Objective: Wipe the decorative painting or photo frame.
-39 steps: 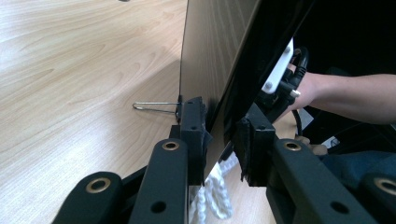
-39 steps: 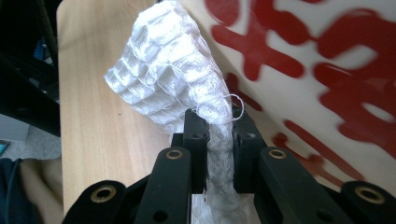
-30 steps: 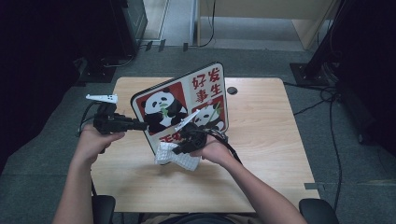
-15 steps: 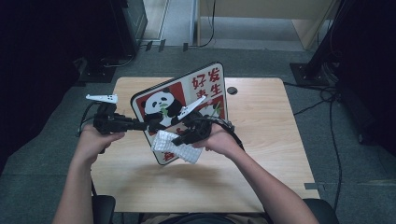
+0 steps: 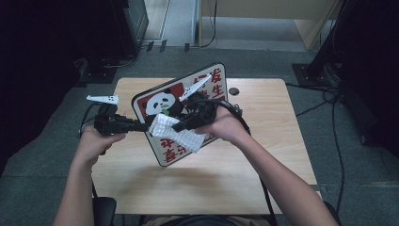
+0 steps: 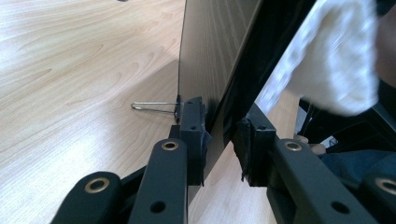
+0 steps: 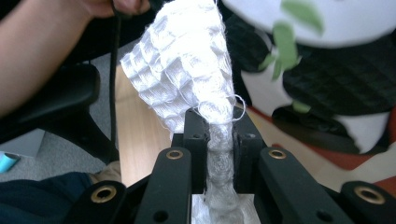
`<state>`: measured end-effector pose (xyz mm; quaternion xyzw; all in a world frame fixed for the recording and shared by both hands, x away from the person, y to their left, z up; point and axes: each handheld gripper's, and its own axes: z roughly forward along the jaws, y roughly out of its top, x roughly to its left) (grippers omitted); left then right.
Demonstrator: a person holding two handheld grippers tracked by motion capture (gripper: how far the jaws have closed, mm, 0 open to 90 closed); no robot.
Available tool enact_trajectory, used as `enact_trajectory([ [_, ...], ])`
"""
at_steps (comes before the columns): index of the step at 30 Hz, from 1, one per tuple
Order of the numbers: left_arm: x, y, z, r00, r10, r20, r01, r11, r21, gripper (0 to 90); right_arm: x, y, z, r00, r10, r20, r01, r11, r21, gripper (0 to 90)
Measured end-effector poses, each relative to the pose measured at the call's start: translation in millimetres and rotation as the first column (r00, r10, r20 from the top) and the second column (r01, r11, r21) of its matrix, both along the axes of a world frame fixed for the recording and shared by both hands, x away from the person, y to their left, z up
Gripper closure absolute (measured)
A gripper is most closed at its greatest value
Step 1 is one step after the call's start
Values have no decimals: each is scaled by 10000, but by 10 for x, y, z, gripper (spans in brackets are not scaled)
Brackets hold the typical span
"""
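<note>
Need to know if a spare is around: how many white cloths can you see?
1. The white waffle-weave cloth is pinched in the right gripper, held against the front of the panda board that the left gripper clamps by its edge. Another could lie hidden behind the board.

We had the high view fixed above the person's side, facing forward and down over the table [image 5: 141,188]. Both gripper views sat close, looking along their own jaws. All three shared the panda board [image 5: 207,87] [image 6: 205,51] [image 7: 336,79] and white cloth [image 5: 176,134] [image 6: 336,56] [image 7: 187,70].
</note>
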<state>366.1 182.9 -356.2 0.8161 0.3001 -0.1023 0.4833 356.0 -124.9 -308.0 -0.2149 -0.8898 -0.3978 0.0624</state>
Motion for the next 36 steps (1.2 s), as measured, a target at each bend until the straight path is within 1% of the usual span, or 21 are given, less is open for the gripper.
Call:
enact_trajectory([
  [4,0,0,0,10000,-1,-2,1,10000,2,742,23,-6,202,9998,-46,210,42,9999,166,806],
  [9,-1,0,0,10000,-14,17,14,10000,3,742,69,-5,492,9989,-177,438,167,9995,252,805],
  [10,-1,0,0,10000,-14,17,14,10000,3,742,69,-5,492,9989,-177,438,167,9995,252,805],
  [11,0,0,-1,10000,-8,16,8,10000,-3,742,92,15,632,9977,-260,633,242,9993,286,805],
  [14,0,0,0,10000,2,29,-2,10000,-3,743,122,57,761,9962,-265,835,241,9993,298,805],
  [18,-4,-3,1,10000,31,40,-31,10000,-9,743,171,140,979,9928,-341,1149,304,9990,336,805],
  [19,-3,-2,0,10000,26,59,-26,10000,-6,743,187,154,1040,9912,-358,1272,307,9987,418,805],
  [21,0,-2,-1,10000,12,72,-12,10000,-2,743,223,193,1177,9881,-512,1452,436,9975,550,805],
  [24,-1,-3,-1,10000,29,76,-29,10000,-20,744,290,265,1292,9851,-653,1593,568,9967,579,804],
  [26,0,-2,0,9999,30,117,-30,10000,-8,744,346,343,1315,9840,-759,1612,694,9966,454,804],
  [27,-1,-2,-1,9999,31,133,-31,10000,-7,745,383,397,1301,9847,-781,1558,731,9966,377,804],
  [29,1,-1,-2,9999,30,134,-30,10000,-12,745,404,432,1284,9851,-774,1533,732,9968,332,804],
  [30,2,0,-2,9999,19,167,-20,10000,7,746,481,553,1180,9859,-883,1419,879,9961,91,804],
  [34,5,5,-4,9997,30,242,-31,10000,39,749,534,666,1040,9886,-966,1157,977,9952,-42,805],
  [36,8,9,-8,9995,60,303,-61,10000,53,750,532,712,986,9890,-979,1112,991,9951,-55,805],
])
